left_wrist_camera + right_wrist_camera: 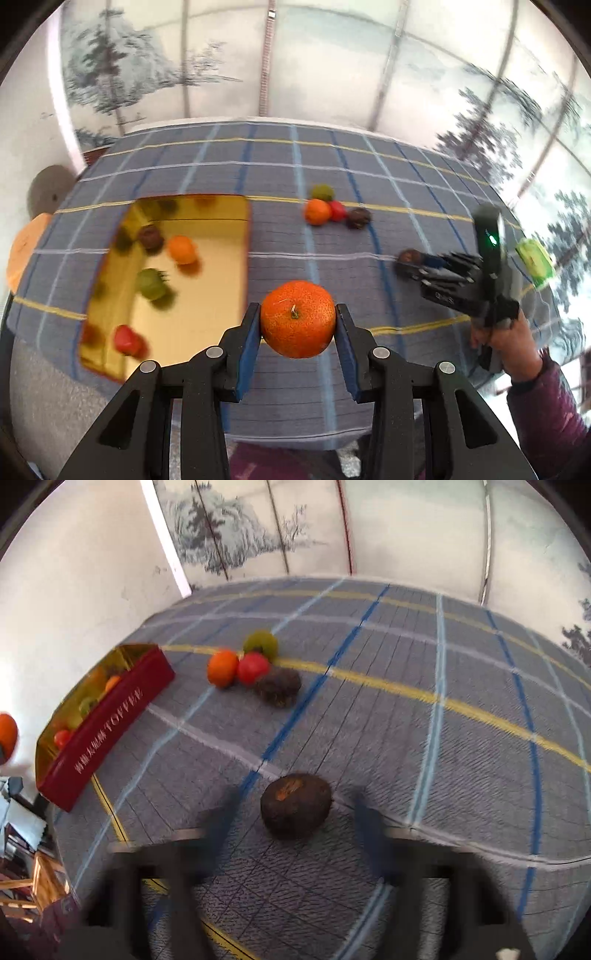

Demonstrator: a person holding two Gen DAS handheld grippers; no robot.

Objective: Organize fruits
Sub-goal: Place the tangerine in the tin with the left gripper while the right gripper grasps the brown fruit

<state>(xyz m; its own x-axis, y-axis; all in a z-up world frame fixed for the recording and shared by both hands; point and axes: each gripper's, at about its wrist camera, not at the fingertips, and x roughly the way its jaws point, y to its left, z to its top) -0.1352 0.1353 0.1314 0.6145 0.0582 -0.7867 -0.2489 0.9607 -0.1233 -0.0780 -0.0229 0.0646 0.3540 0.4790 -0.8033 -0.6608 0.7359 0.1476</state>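
Note:
My left gripper is shut on an orange mandarin, held above the checked tablecloth just right of the gold-lined box. In the box lie a dark fruit, an orange one, a green one and a red one. In the right wrist view a dark brown fruit lies on the cloth between the blurred fingers of my right gripper; a gap shows on each side of it. The right gripper also shows at the right of the left wrist view.
A cluster of green, orange, red and dark fruits lies mid-table. The box's red outer wall carries white lettering. A person's hand and purple sleeve hold the right gripper. The near table edge is close below.

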